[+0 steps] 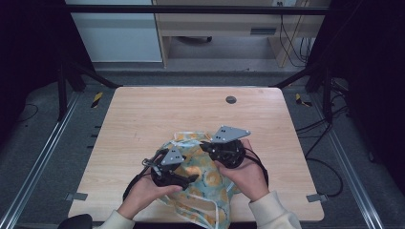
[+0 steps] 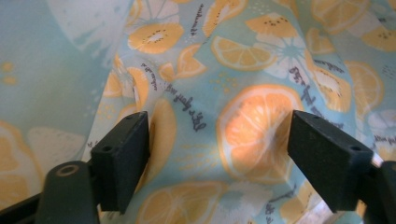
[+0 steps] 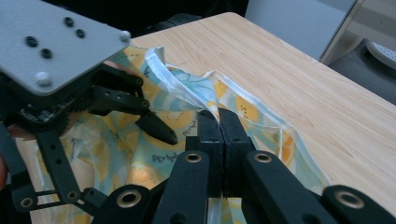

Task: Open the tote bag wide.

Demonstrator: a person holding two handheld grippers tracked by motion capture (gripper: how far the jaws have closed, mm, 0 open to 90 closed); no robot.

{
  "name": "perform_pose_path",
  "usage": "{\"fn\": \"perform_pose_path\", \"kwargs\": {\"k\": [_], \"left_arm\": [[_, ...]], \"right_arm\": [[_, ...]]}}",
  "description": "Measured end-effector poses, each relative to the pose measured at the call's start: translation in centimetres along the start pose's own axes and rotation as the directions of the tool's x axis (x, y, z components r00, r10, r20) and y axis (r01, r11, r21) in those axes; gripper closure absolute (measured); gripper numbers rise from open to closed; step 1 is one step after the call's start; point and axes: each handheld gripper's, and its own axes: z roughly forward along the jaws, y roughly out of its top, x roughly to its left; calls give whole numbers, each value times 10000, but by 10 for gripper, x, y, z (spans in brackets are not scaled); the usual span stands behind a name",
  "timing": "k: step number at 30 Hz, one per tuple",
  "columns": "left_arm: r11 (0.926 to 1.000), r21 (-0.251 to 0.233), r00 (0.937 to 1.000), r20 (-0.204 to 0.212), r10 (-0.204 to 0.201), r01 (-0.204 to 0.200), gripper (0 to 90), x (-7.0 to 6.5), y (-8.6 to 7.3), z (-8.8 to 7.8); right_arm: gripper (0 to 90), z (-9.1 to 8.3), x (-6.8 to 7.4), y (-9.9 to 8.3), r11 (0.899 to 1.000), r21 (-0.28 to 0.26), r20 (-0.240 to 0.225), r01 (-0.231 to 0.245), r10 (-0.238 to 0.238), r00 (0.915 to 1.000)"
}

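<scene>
Right gripper jaws pinching cloth edge; left gripper jaws spread over cloth. We close low, gather fold.

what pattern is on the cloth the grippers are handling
Orange slices and small script on light blue cloth, clearest in the left gripper view.

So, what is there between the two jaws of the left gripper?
In the left gripper view, the open left gripper has the citrus-print cloth bulging between its jaws; the pads are not pressing it.
</scene>
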Motion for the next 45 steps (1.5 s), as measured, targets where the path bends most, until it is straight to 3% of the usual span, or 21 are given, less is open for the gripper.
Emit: {"fn": "perform_pose_path", "kwargs": {"k": [9, 12, 16, 21, 26, 32, 38, 45], "left_arm": [[10000, -63, 9999, -143, 60, -61, 364, -5, -10, -9], [9999, 26, 9997, -151, 169, -169, 480, -5, -11, -12], [9974, 365, 9958, -648, 649, -626, 592, -9, -14, -17], [9972, 388, 9943, -830, 664, -633, 751, -12, -14, -16], [9962, 493, 9927, -944, 757, -713, 855, -15, -15, -18], [9976, 260, 9931, -967, 667, -645, 895, -16, -17, -23], [9923, 25, 9896, -737, 1236, -1238, 899, -31, -13, -33], [9835, 291, 9835, -227, 1793, -1787, 900, -47, -20, -24]], "right_arm": [[894, 0, -2, -2, 10000, 18, 22, -34, 33, 10000], [894, 0, -2, -1, 10000, -36, 18, -57, 57, 10000], [893, 0, -2, -1, 10000, -41, 6, -60, 60, 10000], [893, 0, -2, -1, 10000, -8, 21, -73, 73, 10000], [894, -1, -1, -1, 10000, -52, 14, -30, 30, 10000], [894, -1, -3, -3, 9999, -76, 54, -80, 81, 10000], [894, -1, -7, -3, 9999, -105, 169, -109, 110, 9998], [895, 9, -16, -10, 9993, 253, 282, -263, 256, 9993]]}}
